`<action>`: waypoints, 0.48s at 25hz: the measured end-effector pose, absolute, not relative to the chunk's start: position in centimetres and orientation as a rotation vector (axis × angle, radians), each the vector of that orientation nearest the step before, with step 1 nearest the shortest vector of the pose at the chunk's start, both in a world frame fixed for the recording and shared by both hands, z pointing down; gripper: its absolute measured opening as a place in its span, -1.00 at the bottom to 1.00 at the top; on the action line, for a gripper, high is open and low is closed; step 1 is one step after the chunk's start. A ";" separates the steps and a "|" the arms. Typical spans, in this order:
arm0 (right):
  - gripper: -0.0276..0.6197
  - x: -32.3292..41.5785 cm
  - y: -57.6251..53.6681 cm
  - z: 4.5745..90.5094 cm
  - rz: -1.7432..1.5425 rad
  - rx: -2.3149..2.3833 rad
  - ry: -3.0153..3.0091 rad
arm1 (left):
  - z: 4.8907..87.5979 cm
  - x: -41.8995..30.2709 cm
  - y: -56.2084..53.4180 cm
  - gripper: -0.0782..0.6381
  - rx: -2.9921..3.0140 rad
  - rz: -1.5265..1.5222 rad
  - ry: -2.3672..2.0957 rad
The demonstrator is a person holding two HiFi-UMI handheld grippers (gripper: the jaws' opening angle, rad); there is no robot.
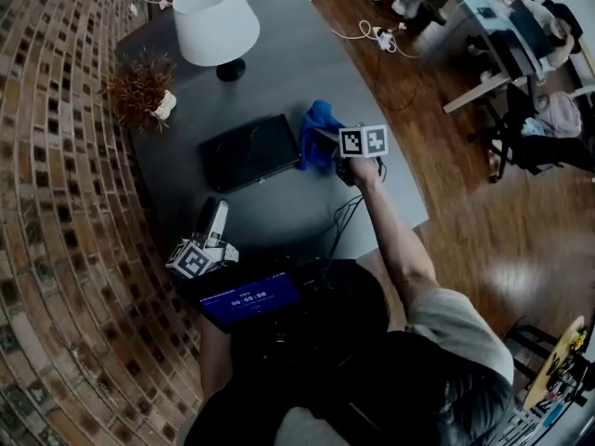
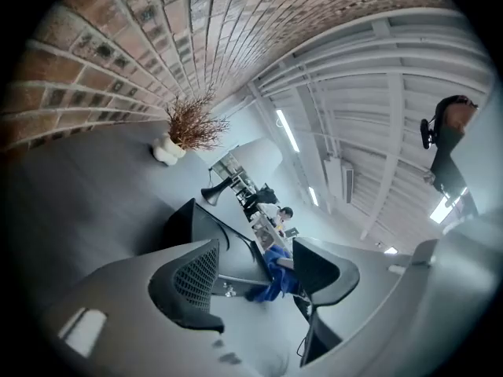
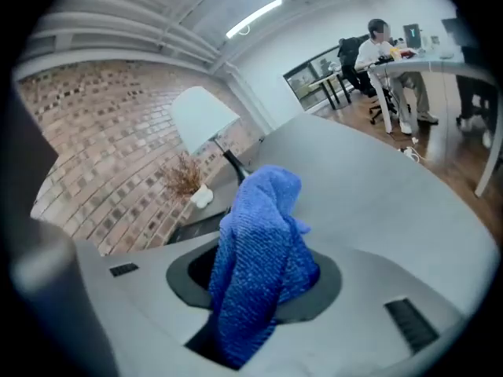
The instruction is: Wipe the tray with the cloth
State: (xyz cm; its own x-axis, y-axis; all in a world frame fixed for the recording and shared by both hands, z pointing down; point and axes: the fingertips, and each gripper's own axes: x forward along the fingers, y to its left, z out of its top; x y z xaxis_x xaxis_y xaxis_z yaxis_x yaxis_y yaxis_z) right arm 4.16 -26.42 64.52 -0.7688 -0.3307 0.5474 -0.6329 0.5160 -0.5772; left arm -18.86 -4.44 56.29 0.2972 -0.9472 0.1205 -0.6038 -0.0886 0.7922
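Left gripper (image 2: 255, 277): I see its jaws partly apart with nothing between them, above the tabletop's (image 1: 307, 72) near edge.
Right gripper (image 3: 255, 289): I have it clamped on the blue cloth (image 3: 259, 250).
Cloth: bunched at the tray's (image 1: 246, 151) right edge.
Tray: mid-tabletop.
Plant (image 1: 139, 86): left edge.
Lamp (image 1: 216, 21): far end.

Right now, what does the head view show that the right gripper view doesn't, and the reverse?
Head view only: the left gripper near the table's front edge, and a lit screen below it. Right gripper view only: ceiling strip lights. Both: the right gripper shut on the blue cloth by the dark tray's right edge, plus the lamp and dried plant.
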 end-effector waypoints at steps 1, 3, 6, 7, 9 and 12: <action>-0.45 2.7 -27.9 64.9 1.172 0.813 -2.414 | 57.4 -19.3 -5.0 0.00 1.782 -0.538 -1.405; -0.45 0.1 -30.3 66.2 1.299 0.824 -2.429 | 58.5 -19.4 -5.9 0.00 1.765 -0.507 -1.409; -0.45 -2.7 -30.7 67.5 1.512 0.714 -2.414 | 59.2 -18.9 -7.0 0.00 1.753 -0.434 -1.417; -0.46 -2.9 -30.1 67.5 1.554 0.666 -2.413 | 59.4 -18.8 -7.2 0.00 1.752 -0.410 -1.419; -0.47 -2.3 -28.0 67.0 1.595 0.559 -2.406 | 59.4 -18.6 -7.8 0.00 1.758 -0.391 -1.403; -0.49 -0.4 -22.4 66.4 1.532 0.303 -2.362 | 59.9 -18.5 -8.3 0.00 1.765 -0.364 -1.392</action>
State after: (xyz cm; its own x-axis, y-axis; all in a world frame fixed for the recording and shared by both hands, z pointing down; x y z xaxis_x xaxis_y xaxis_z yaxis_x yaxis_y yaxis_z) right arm -0.43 -22.43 66.37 -0.9299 -0.0088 0.3677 -0.3393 0.4060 -0.8485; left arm -18.54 -8.25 59.89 0.3415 -0.9029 0.2611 -0.6600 -0.0326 0.7505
